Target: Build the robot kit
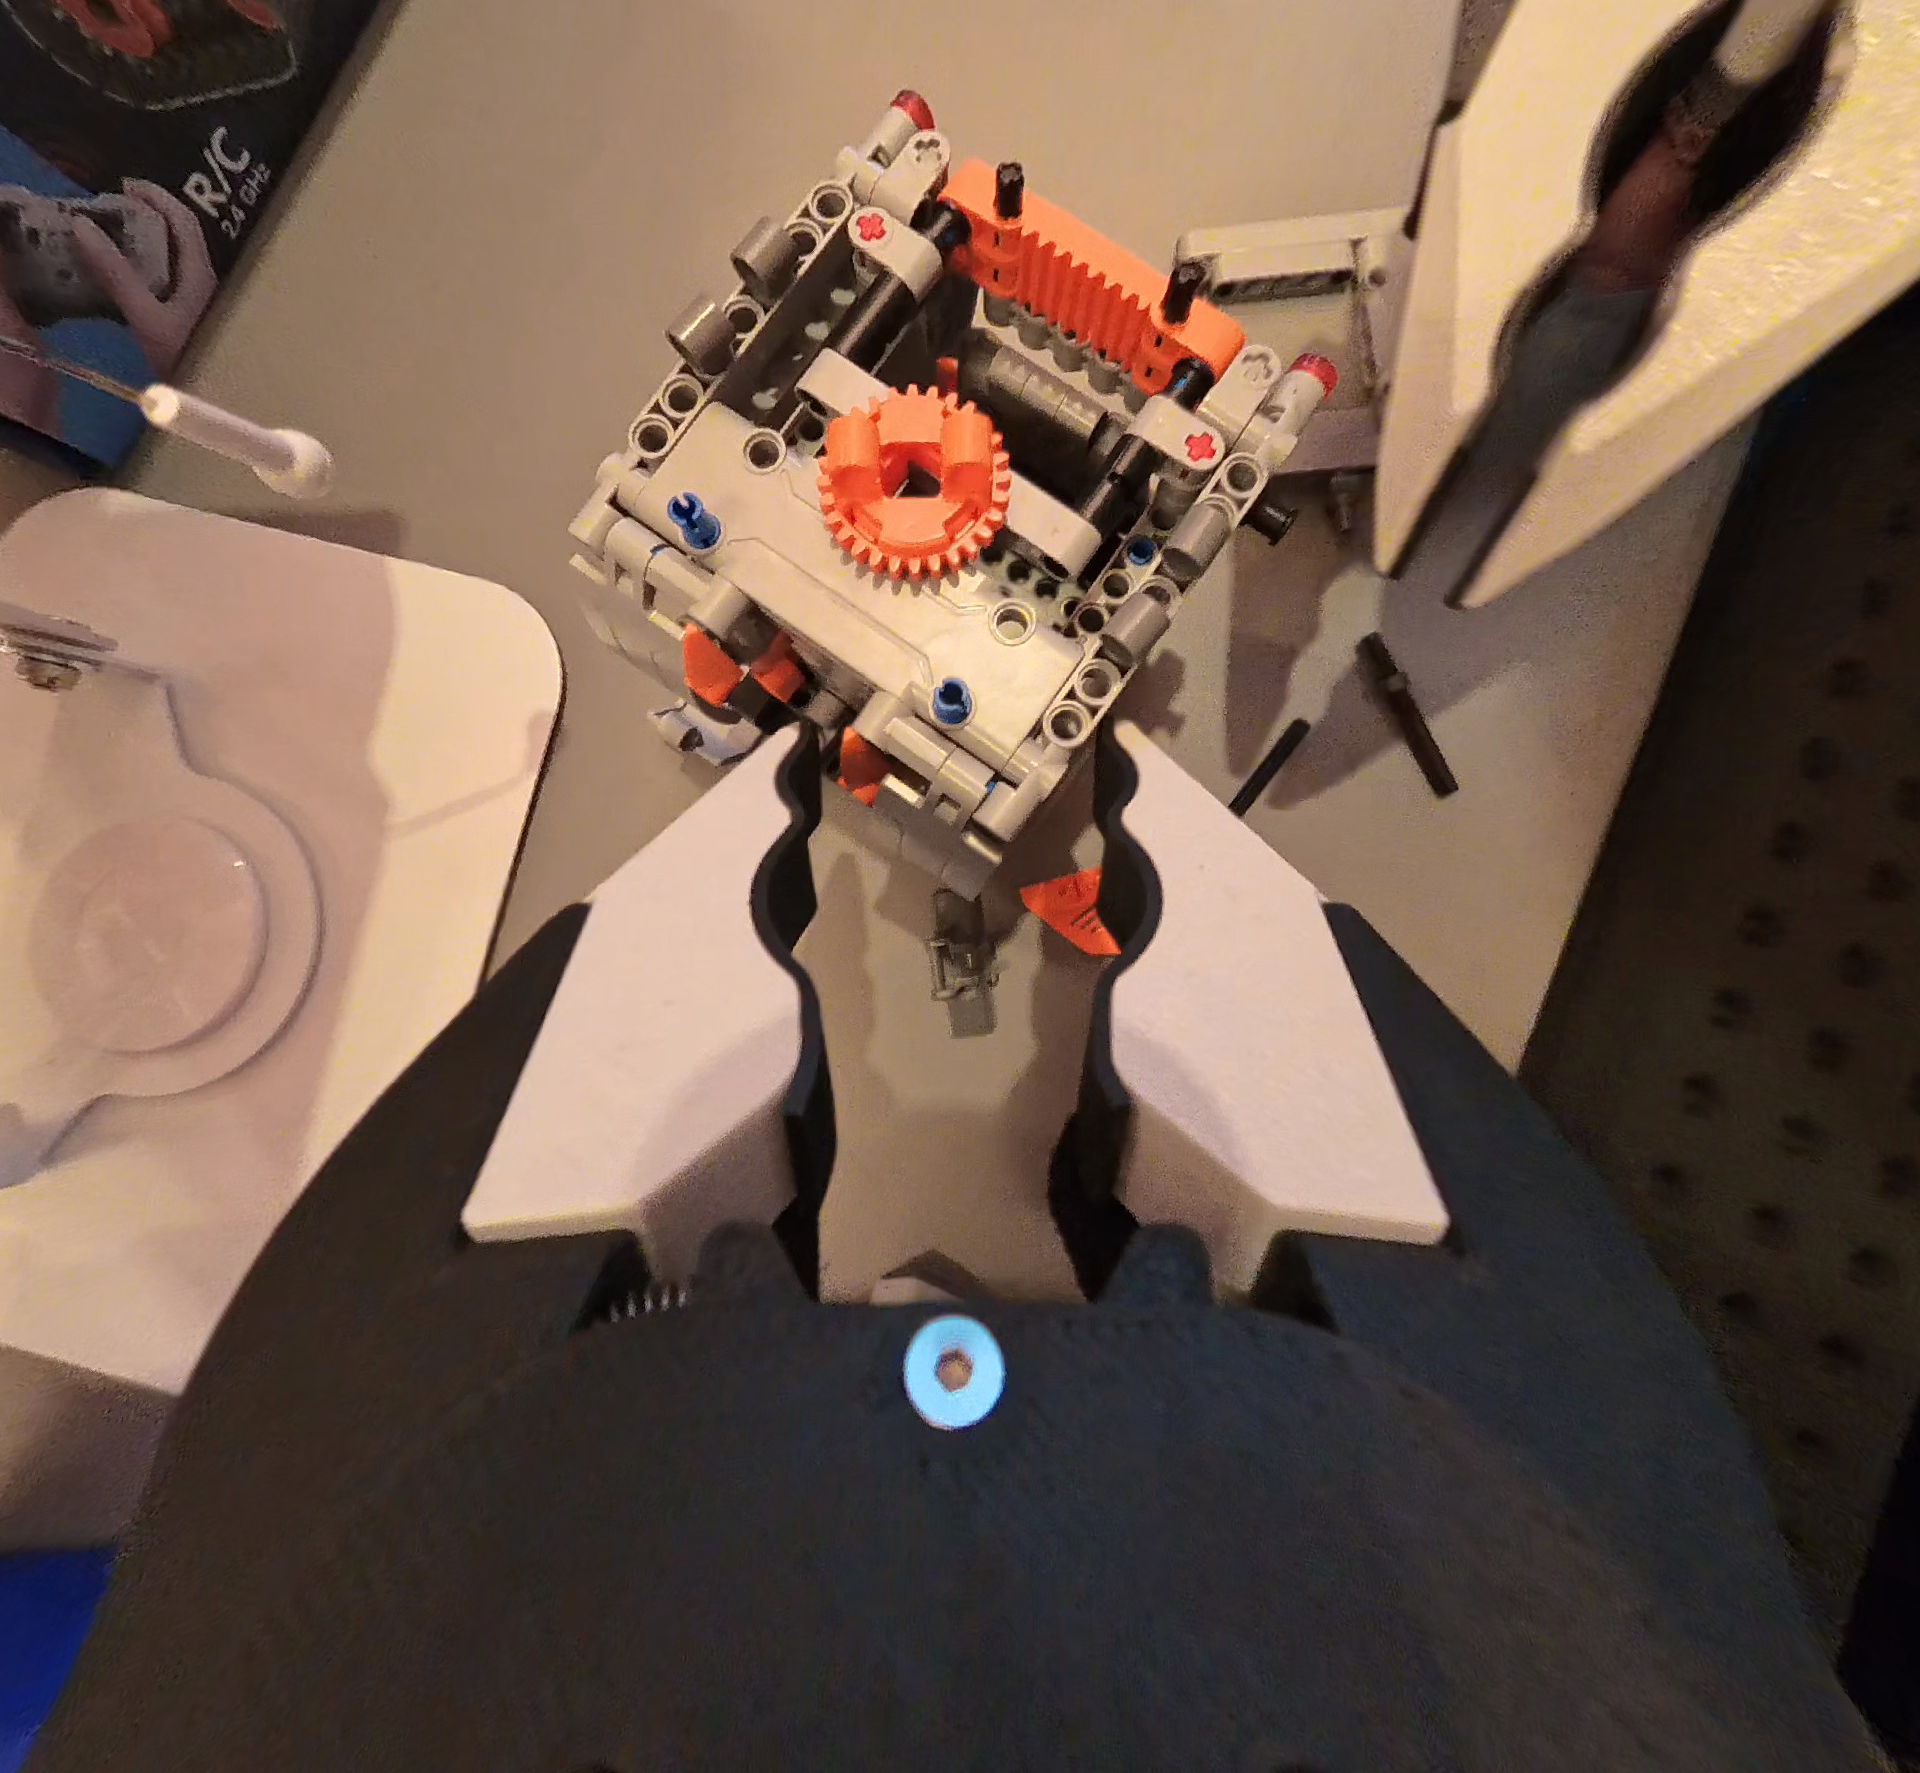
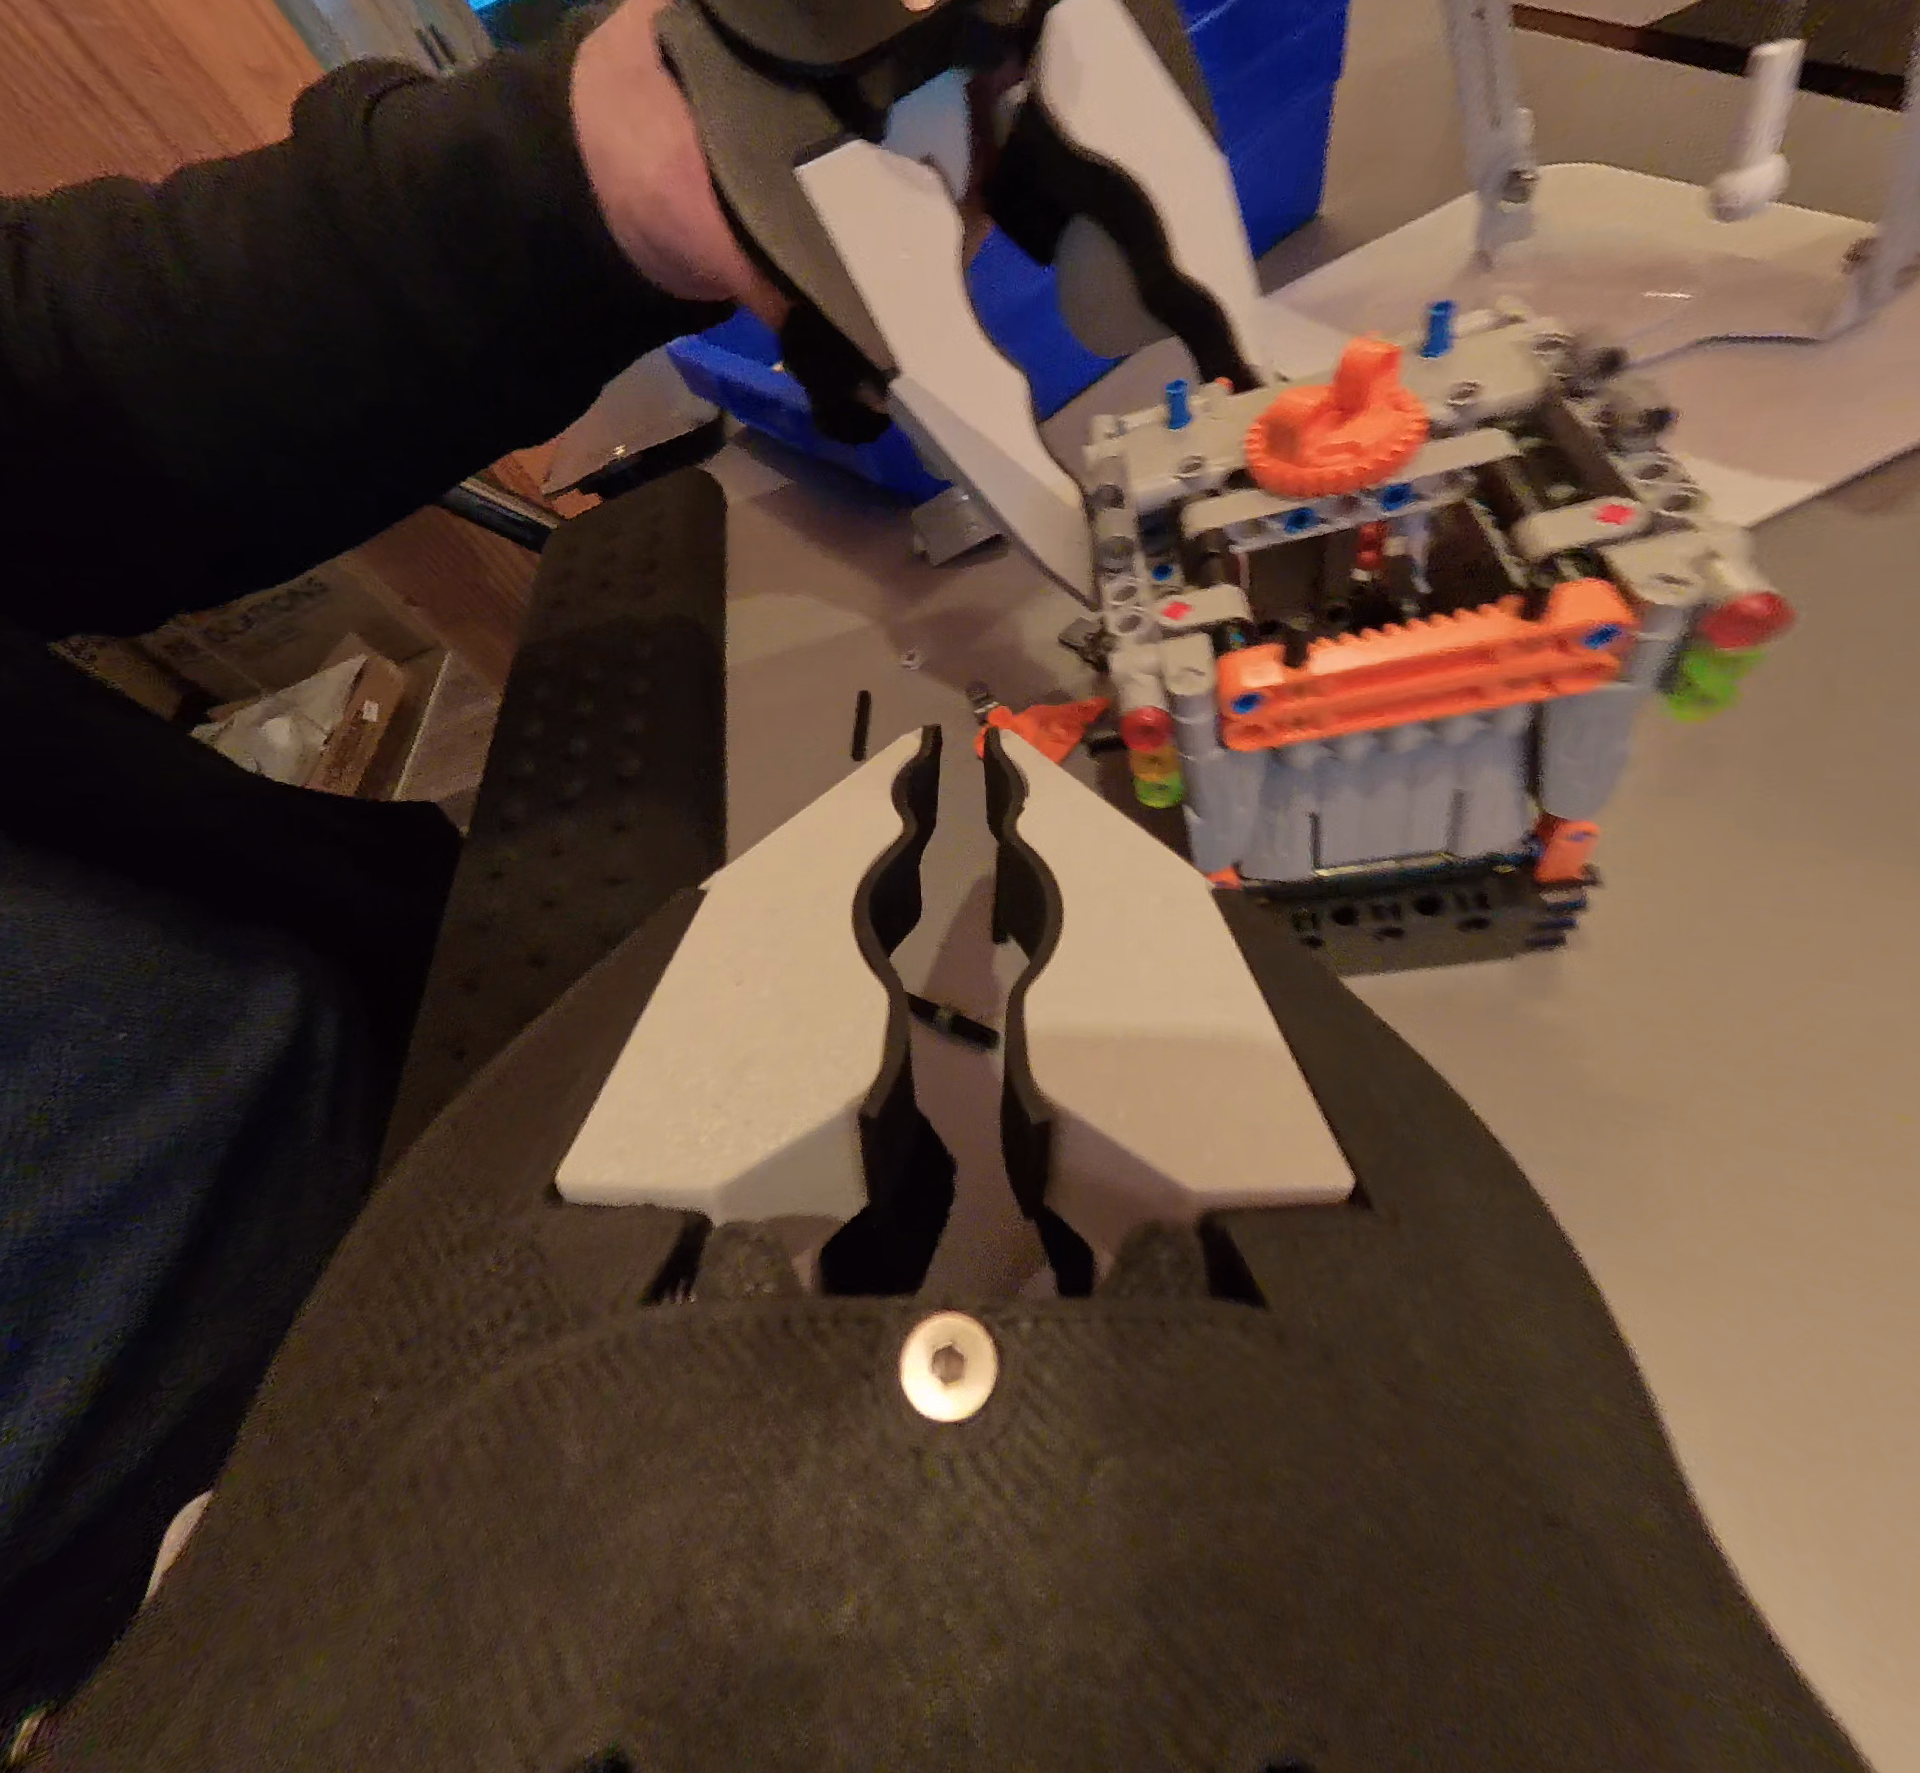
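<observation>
Left gripper (image 1: 951, 747): fingers spread well apart, tips astride the near lower corner of the brick model (image 1: 935, 643). In the right wrist view one fingertip meets that corner. Whether the fingers actually press on it cannot be told. A hand (image 2: 644, 165) in a dark sleeve carries this gripper.

Right gripper (image 2: 963, 736): fingers nearly together, nothing between them. It hovers over the table (image 1: 623, 113) just beside the model. A small black pin (image 2: 951, 1022) lies on the table below the gap, and an orange wedge piece (image 2: 1039, 721) lies just past the tips.

Model: stands on the grey table between the two grippers, with its dark base down. The orange gear (image 1: 912, 497) on top faces up. The orange toothed bar (image 1: 1091, 269) runs along the side away from the left gripper, towards the right one. From above the footprint is close to square, so no long axis is clear.

Around it: white stand base (image 1: 260, 788) beside the model, printed box (image 1: 125, 61) at the table edge, blue bin (image 2: 1268, 40) behind.
</observation>
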`<state>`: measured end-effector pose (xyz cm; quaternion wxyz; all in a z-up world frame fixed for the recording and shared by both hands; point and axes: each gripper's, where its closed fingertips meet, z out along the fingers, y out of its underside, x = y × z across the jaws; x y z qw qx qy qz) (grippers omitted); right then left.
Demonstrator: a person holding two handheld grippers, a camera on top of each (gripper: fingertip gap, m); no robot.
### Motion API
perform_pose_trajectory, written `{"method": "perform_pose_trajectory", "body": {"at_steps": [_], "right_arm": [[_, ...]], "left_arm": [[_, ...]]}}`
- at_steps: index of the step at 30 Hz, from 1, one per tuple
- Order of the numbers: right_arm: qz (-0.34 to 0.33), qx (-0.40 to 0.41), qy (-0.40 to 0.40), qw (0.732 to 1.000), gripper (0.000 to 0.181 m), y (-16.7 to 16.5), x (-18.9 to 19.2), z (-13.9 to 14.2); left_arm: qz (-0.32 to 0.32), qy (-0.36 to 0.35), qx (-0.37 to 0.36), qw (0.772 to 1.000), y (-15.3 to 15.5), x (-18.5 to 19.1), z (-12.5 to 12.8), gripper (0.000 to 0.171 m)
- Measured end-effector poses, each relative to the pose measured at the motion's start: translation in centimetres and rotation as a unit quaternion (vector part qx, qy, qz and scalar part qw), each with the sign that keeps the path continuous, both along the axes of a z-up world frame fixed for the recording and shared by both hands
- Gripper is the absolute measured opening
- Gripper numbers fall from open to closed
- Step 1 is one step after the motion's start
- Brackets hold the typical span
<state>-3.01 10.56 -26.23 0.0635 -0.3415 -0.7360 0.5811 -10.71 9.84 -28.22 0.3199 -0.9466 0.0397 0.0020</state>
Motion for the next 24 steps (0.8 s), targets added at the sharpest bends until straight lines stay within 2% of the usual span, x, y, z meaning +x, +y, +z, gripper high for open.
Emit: {"method": "perform_pose_trajectory", "body": {"at_steps": [2, 5, 7, 11, 15, 18, 19, 22, 24], "right_arm": [[0.004, -0.005, 0.007, 1.000, 0.008, 0.1, 0.1, 0.4], [-0.033, -0.037, 0.006, 0.999, 0.015, 2.9, -0.9, 1.4], [-0.059, -0.040, 0.005, 0.997, 0.034, 4.6, -1.9, 1.5], [-0.070, -0.014, 0.005, 0.997, 0.058, 6.4, -3.2, 1.0], [-0.068, 0.017, -0.008, 0.998, 0.080, 6.5, -4.2, -0.5], [-0.045, 0.026, -0.013, 0.999, 0.080, 5.1, -4.2, -1.1], [-0.044, 0.031, -0.012, 0.998, 0.074, 4.9, -4.2, -1.1], [-0.058, 0.035, -0.015, 0.998, 0.060, 5.6, -4.7, -0.9], [-0.061, 0.022, -0.024, 0.998, 0.058, 6.2, -5.0, -0.7]], "left_arm": [[0.005, 0.002, -0.020, 1.000, -0.3, -0.3, -0.1, 0.051], [0.019, 0.002, -0.015, 1.000, -0.5, -0.3, 0.5, 0.050], [0.028, 0.006, -0.011, 1.000, -0.5, -0.2, 0.6, 0.049], [0.034, 0.010, -0.023, 0.999, -0.7, -0.1, 0.0, 0.049], [0.045, 0.005, -0.021, 0.999, -0.4, -0.1, -0.4, 0.044], [0.052, -0.015, -0.013, 0.998, 0.0, 0.1, -0.3, 0.043], [0.052, -0.023, -0.013, 0.998, 0.2, 0.3, -0.3, 0.042], [0.064, -0.034, -0.014, 0.997, 0.8, 0.3, -0.2, 0.041], [0.071, -0.045, -0.010, 0.996, 1.3, 0.2, 0.0, 0.041]]}}
